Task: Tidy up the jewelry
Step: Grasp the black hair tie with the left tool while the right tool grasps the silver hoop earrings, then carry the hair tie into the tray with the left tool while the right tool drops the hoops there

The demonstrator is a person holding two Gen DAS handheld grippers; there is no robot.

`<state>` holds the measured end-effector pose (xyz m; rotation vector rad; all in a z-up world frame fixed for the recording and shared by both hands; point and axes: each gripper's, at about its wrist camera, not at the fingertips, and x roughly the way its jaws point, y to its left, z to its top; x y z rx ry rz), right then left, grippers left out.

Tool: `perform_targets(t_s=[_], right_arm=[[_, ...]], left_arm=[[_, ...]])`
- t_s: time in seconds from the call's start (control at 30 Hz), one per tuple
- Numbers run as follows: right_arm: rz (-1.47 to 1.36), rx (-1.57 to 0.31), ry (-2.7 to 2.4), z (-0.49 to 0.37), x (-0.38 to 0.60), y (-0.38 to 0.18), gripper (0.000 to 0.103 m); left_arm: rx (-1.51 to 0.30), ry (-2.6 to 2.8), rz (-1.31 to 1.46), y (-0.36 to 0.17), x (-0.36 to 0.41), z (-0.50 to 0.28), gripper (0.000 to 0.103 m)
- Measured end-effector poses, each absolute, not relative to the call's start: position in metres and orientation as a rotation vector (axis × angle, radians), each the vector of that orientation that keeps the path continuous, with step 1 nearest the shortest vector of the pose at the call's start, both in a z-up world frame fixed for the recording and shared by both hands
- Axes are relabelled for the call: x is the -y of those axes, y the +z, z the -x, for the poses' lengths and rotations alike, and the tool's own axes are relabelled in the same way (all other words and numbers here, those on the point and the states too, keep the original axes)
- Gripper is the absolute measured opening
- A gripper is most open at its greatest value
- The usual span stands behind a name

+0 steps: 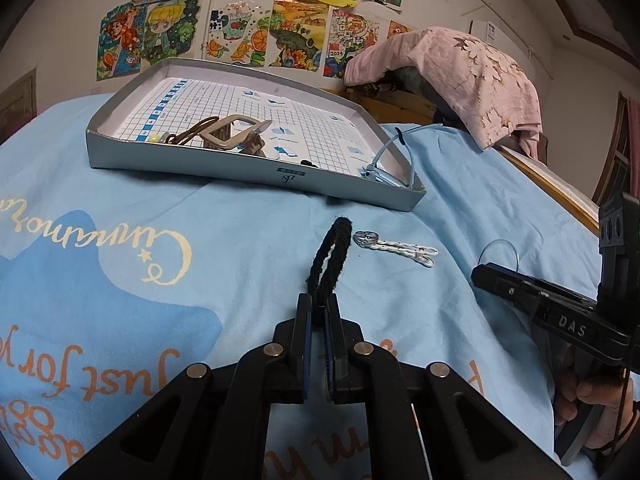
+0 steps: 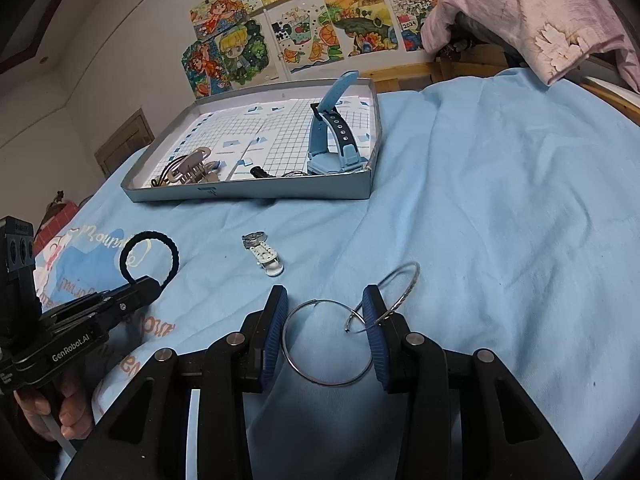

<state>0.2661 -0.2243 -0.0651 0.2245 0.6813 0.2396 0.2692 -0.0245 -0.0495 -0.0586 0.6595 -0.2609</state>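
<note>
My left gripper (image 1: 318, 305) is shut on a black hair tie (image 1: 332, 256), whose loop stands up from the pads over the blue sheet; in the right wrist view the same gripper (image 2: 154, 283) and hair tie (image 2: 150, 254) are at the left. My right gripper (image 2: 325, 304) has a thin silver ring (image 2: 326, 380) lying flat between its blue pads, its rim meeting both pads. A second silver ring (image 2: 402, 284), linked to it, leans behind the right finger. In the left wrist view the right gripper (image 1: 478, 272) is at the right edge.
A grey cardboard tray (image 1: 240, 168) (image 2: 248, 194) with grid paper holds a blue watch (image 2: 332, 140) and a brown hair claw (image 1: 228, 136). A white chain piece with a small silver ring (image 1: 394, 246) (image 2: 262, 254) lies before it. A pink cloth (image 2: 540, 12) drapes at back right.
</note>
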Motion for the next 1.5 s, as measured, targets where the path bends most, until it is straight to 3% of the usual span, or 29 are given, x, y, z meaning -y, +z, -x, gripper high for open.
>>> perform_targets(t_s=[0.07,0.37,1.0,1.27,1.5], right_arm=[[-0.226,-0.675,0.239,-0.264,0.224,-0.064,0.016],[-0.196,-0.654,0.219,-0.256,0.222,-0.056,0.008],[-0.139,-0.569,0.308,-0.279,0.212,-0.010,0.003],[-0.147,-0.519,0.355,-0.333,0.194,0.021,0.003],[-0.183,-0.544,0.341,-0.386,0.185,0.012,0.003]], left_arm=[[-0.660,-0.262,0.053,-0.049,0.026,-0.269,0.006],[-0.657,-0.260,0.046,-0.042,0.027,-0.267,0.006],[-0.680,-0.228,0.071,0.008,0.012,-0.307,0.006],[-0.633,-0.194,0.057,0.034,0.009,-0.351,0.006],[-0.683,-0.218,0.089,0.017,0.021,-0.388,0.006]])
